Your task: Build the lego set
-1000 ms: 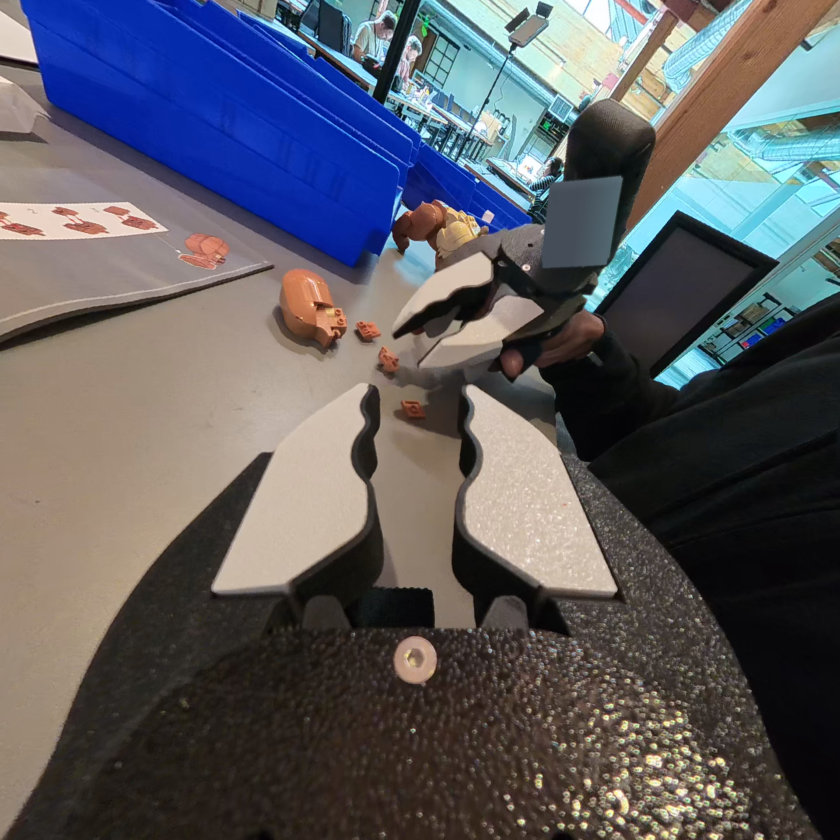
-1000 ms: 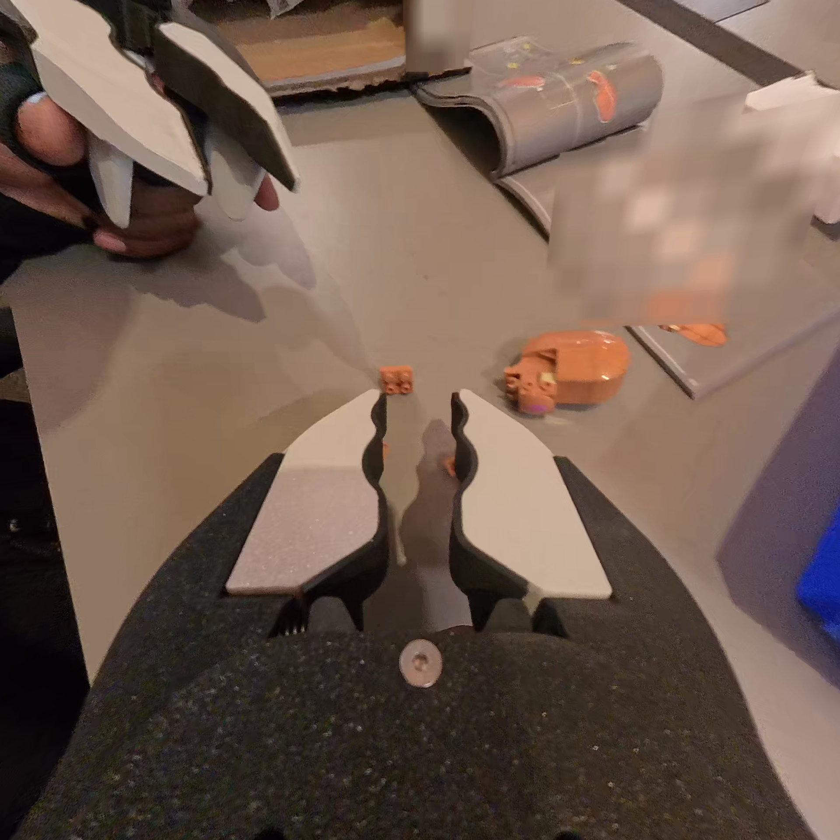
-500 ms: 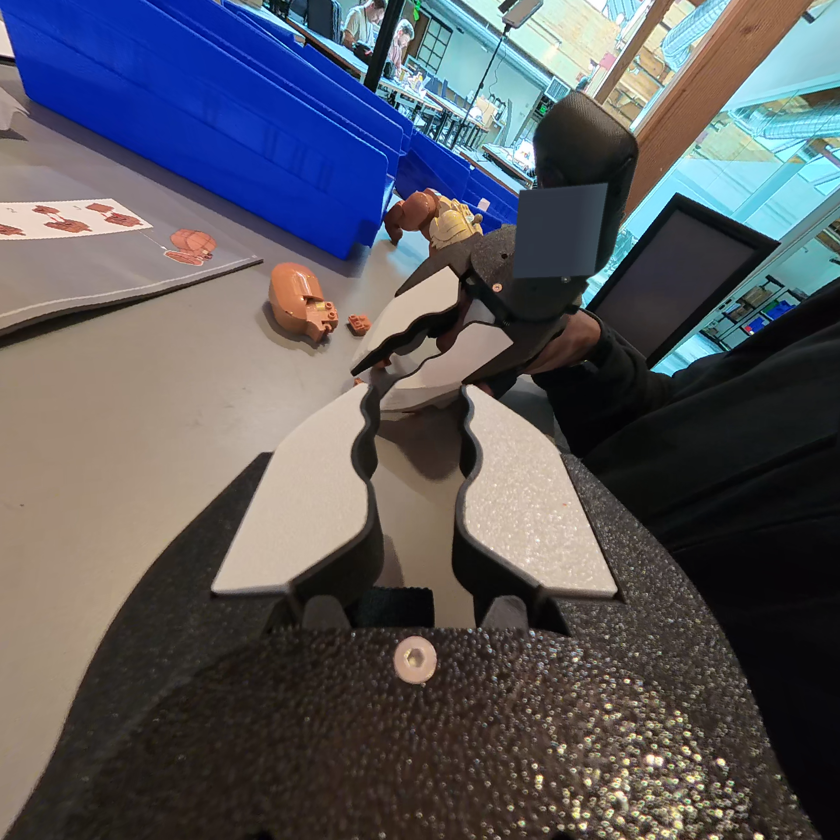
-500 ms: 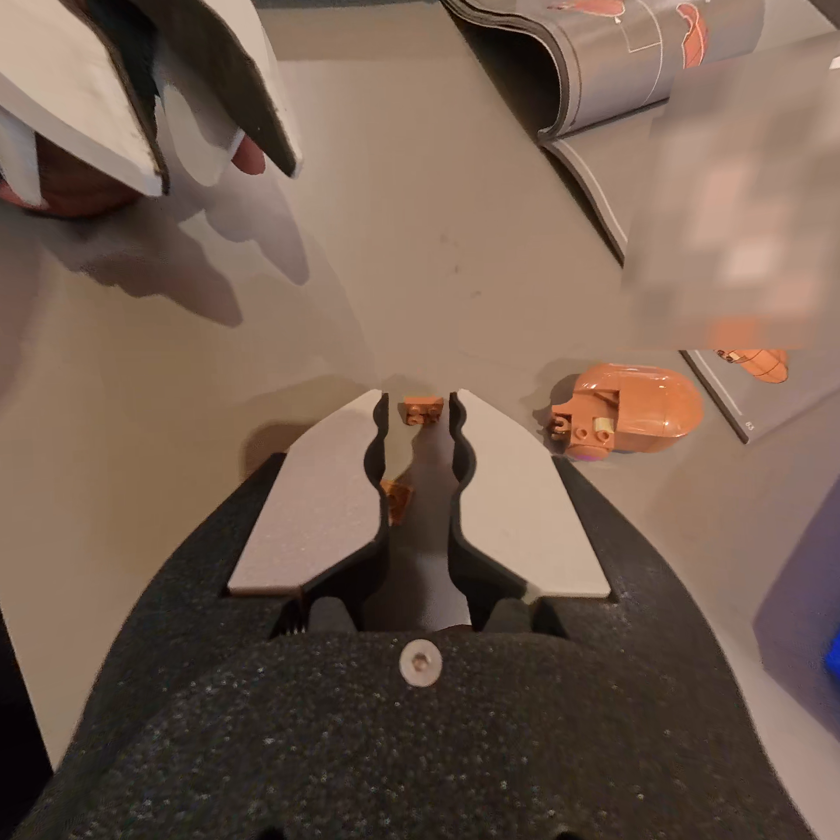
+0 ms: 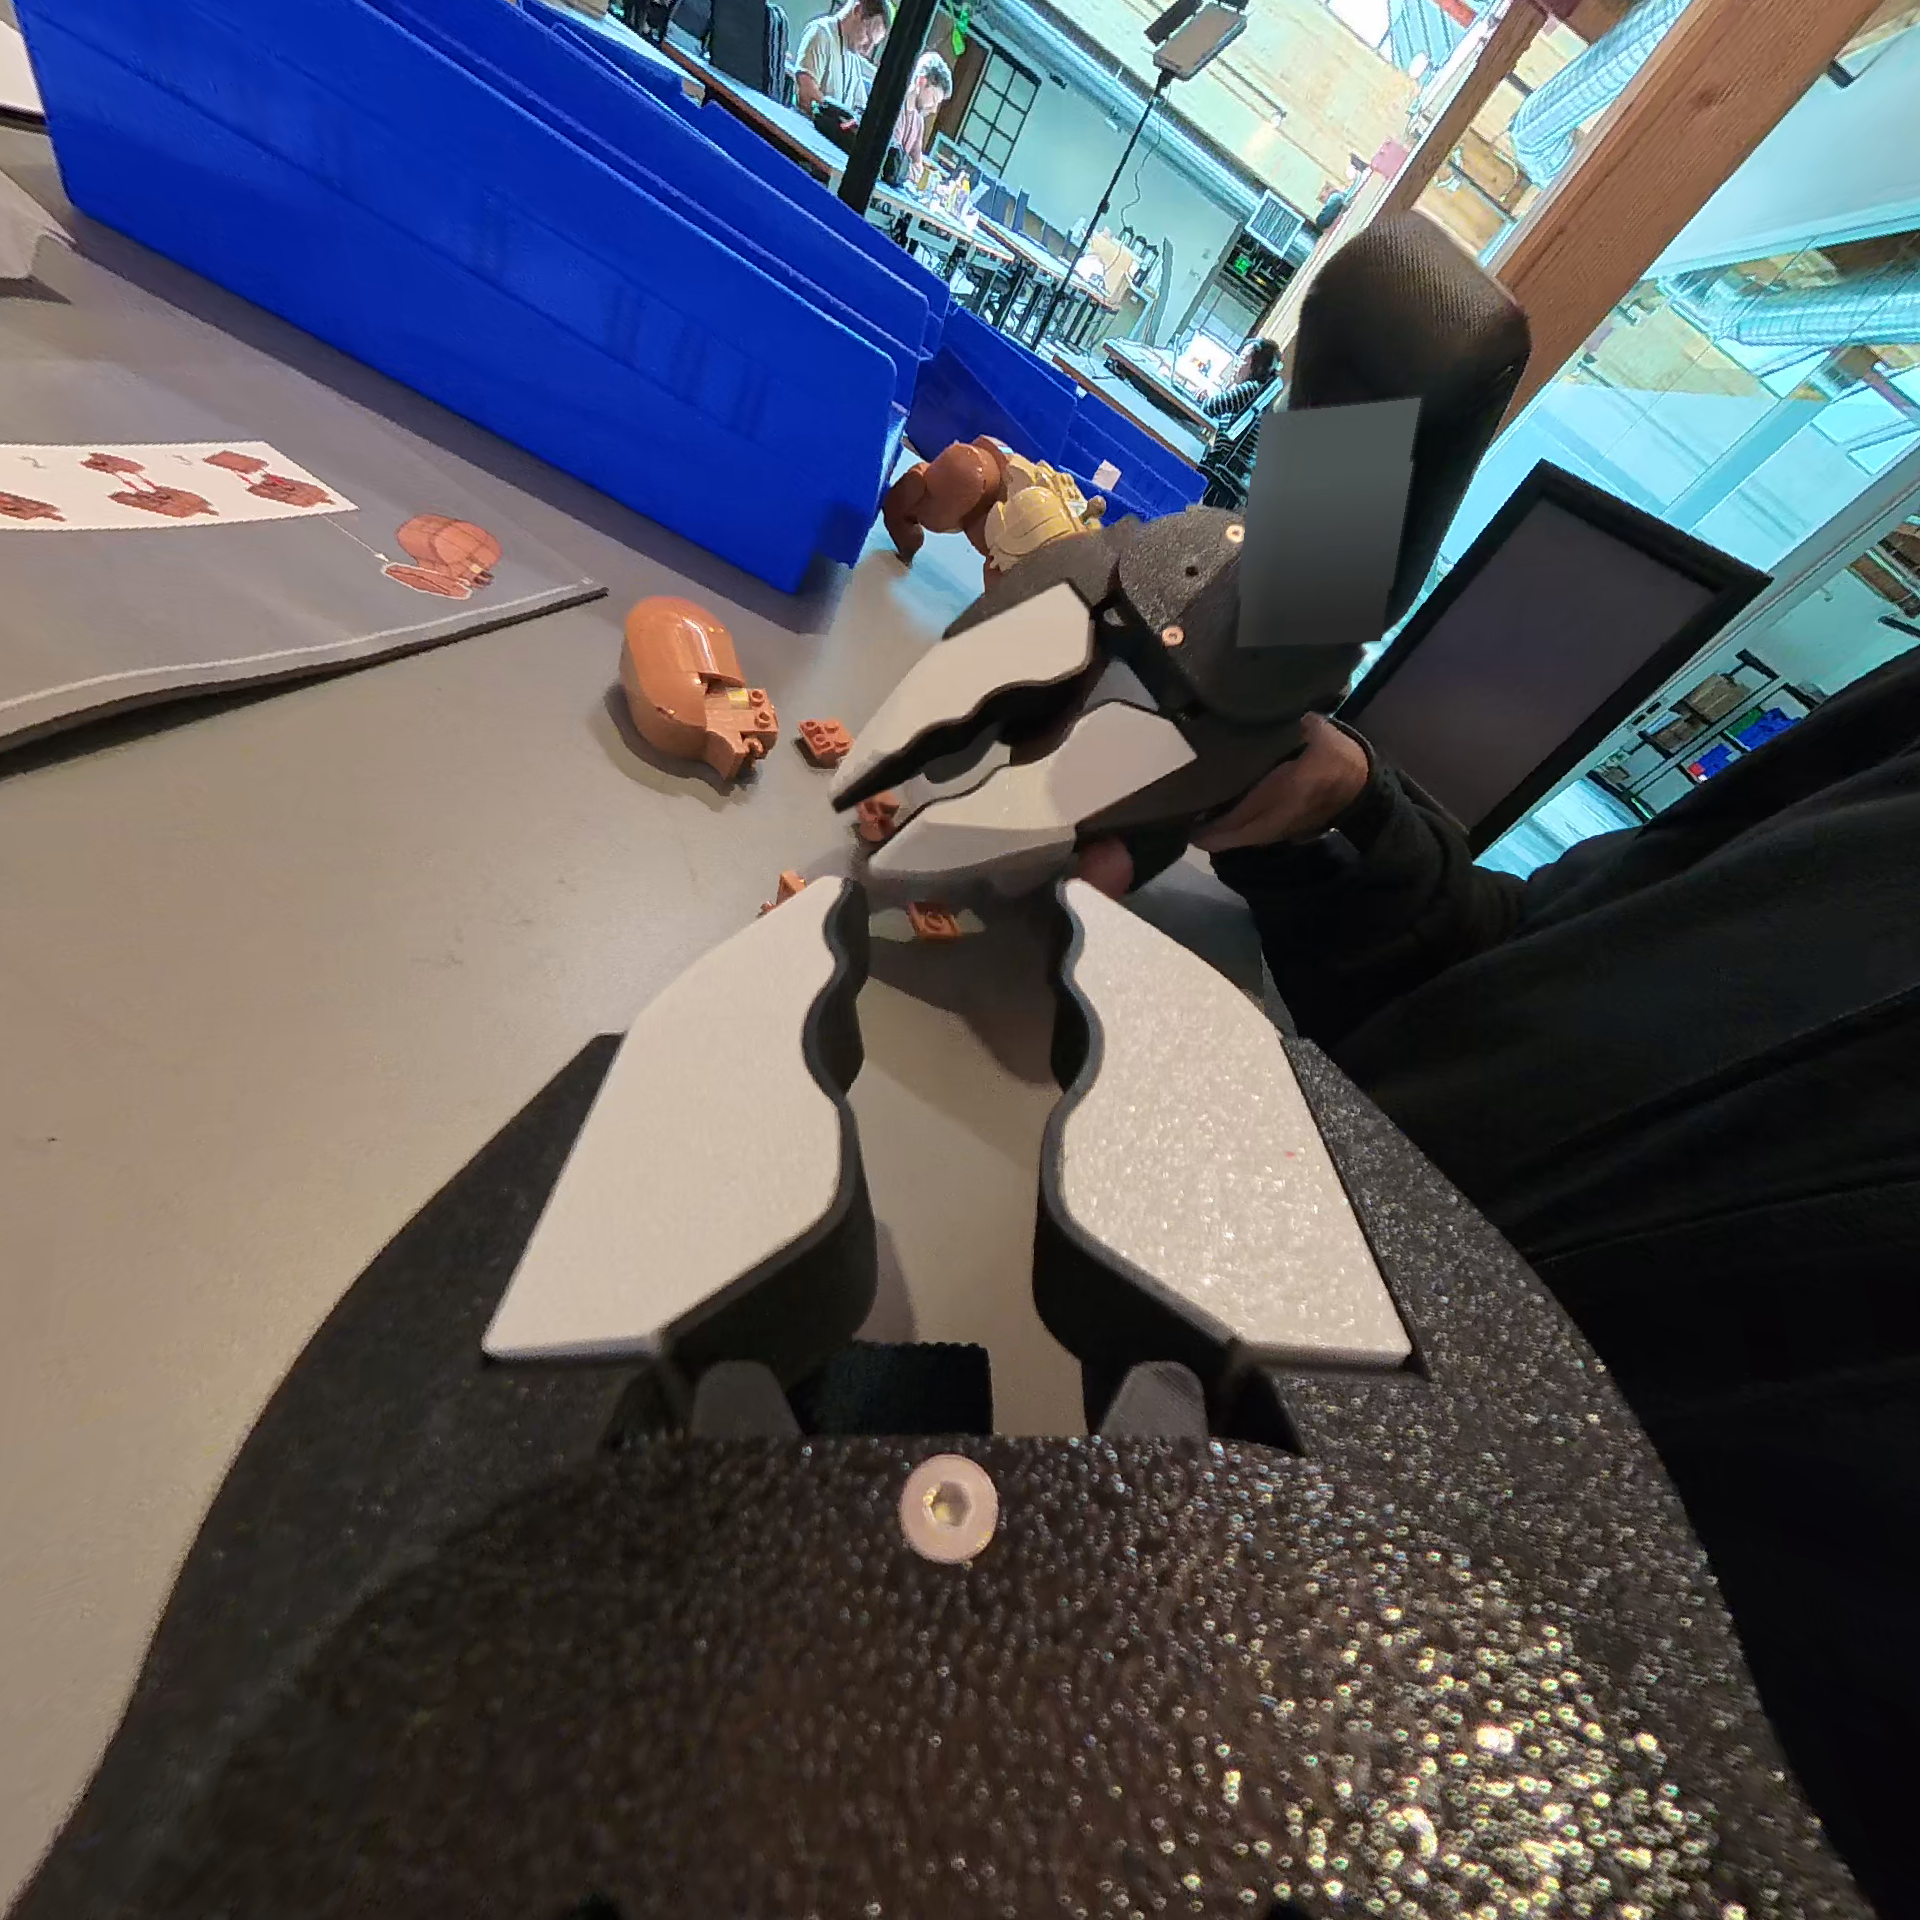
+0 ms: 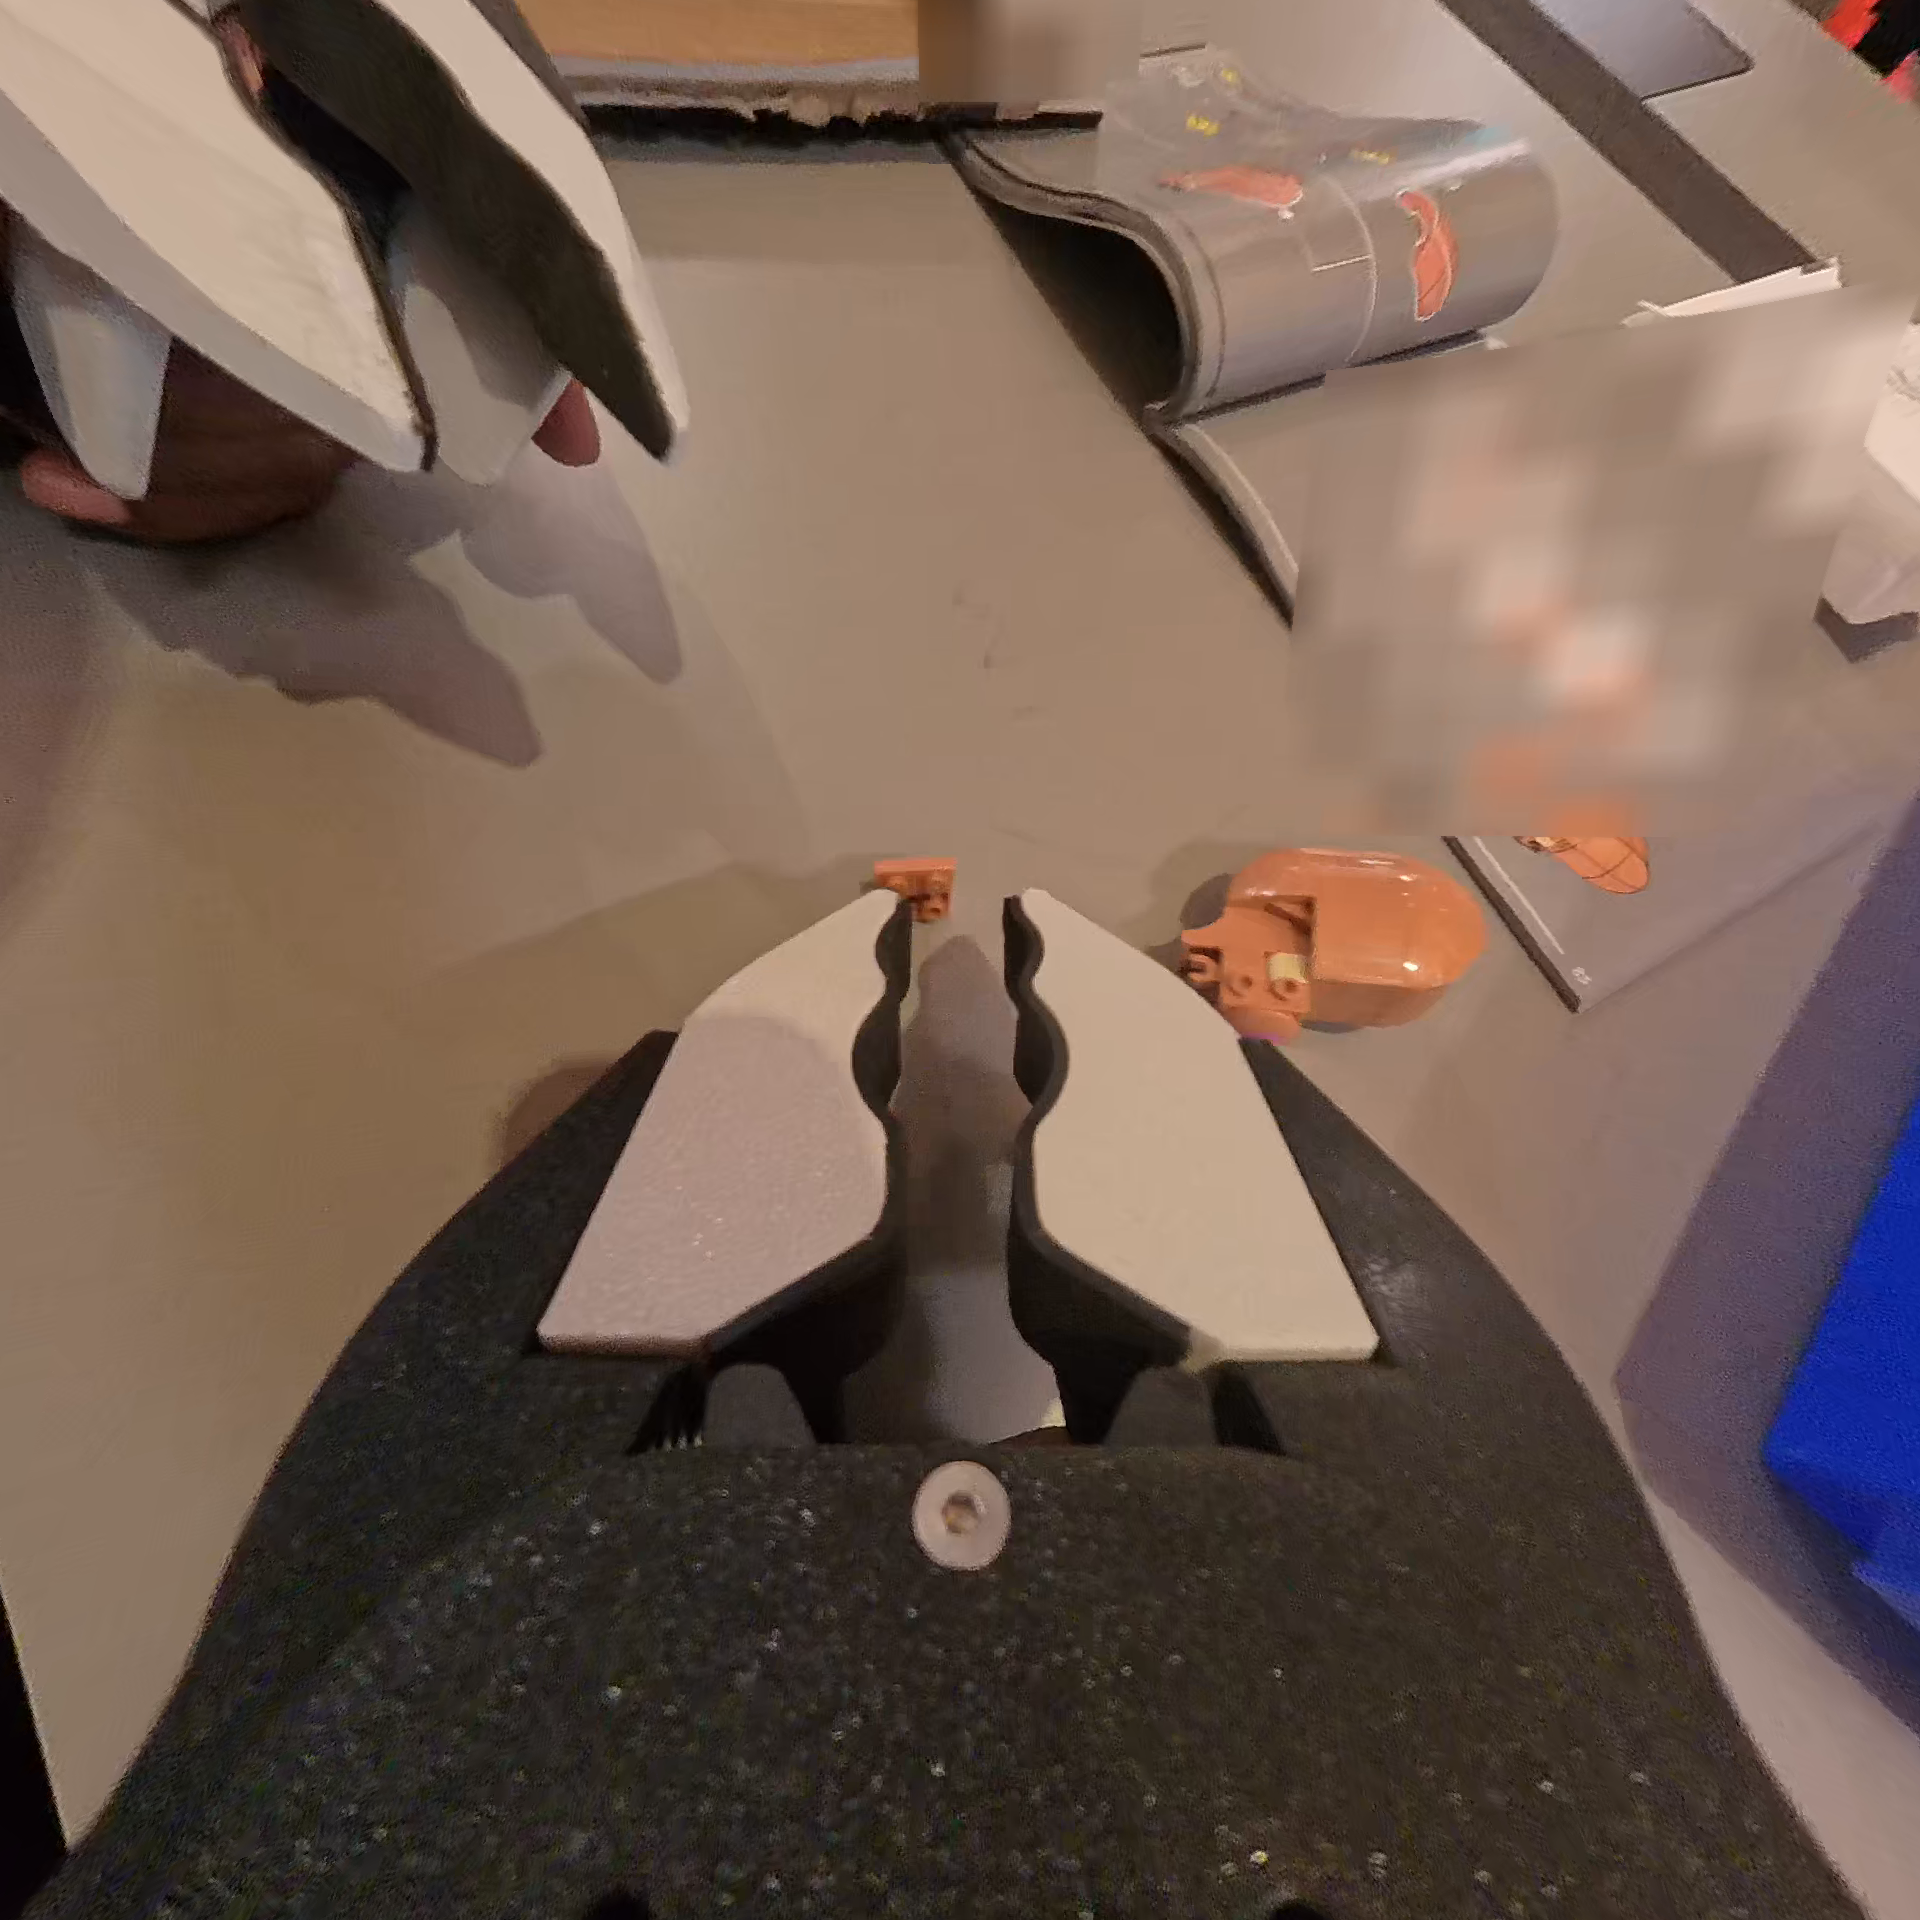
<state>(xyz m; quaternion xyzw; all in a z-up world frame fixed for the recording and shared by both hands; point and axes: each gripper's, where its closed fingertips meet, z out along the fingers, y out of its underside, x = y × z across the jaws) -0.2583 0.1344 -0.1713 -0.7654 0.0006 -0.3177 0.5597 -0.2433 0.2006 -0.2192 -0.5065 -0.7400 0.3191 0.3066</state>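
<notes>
The left hand-held gripper [image 5: 951, 914] hangs low over the grey bench [image 5: 260, 987], its fingers spread with bare bench between them, grasping nothing. Just past its tips lie small orange plates: one [image 5: 932, 922] between the tips, one [image 5: 787, 888] by the left tip.

The right hand-held gripper [image 6: 956, 909] is tilted down at the bench, its fingers parted by a narrow gap. A small orange plate [image 6: 916, 881] sits at the left fingertip. It seems to touch that tip, but whether it is pinched or only lying on the bench I cannot tell. In the left wrist view a plate [image 5: 878, 814] shows right at this gripper's tips [image 5: 868, 821], and a gloved hand [image 5: 1262, 805] holds the tool from behind.

Farther on, another plate [image 5: 824, 741] lies just beside a rounded orange build [image 5: 681, 691] with studs and a tan piece at its near end. The right wrist view shows the same build [image 6: 1340, 951] to the right of the gripper, resting on its side, apart from the loose plates.

Beyond the build, an open booklet [image 5: 208, 592] lies on the bench, its page [image 6: 1340, 249] curling up. Behind it stands a row of blue bins [image 5: 468, 260]. At the end of the bins sits a brown and tan figure [image 5: 987, 504]. A dark screen [image 5: 1558, 644] stands to the right, farther back.
</notes>
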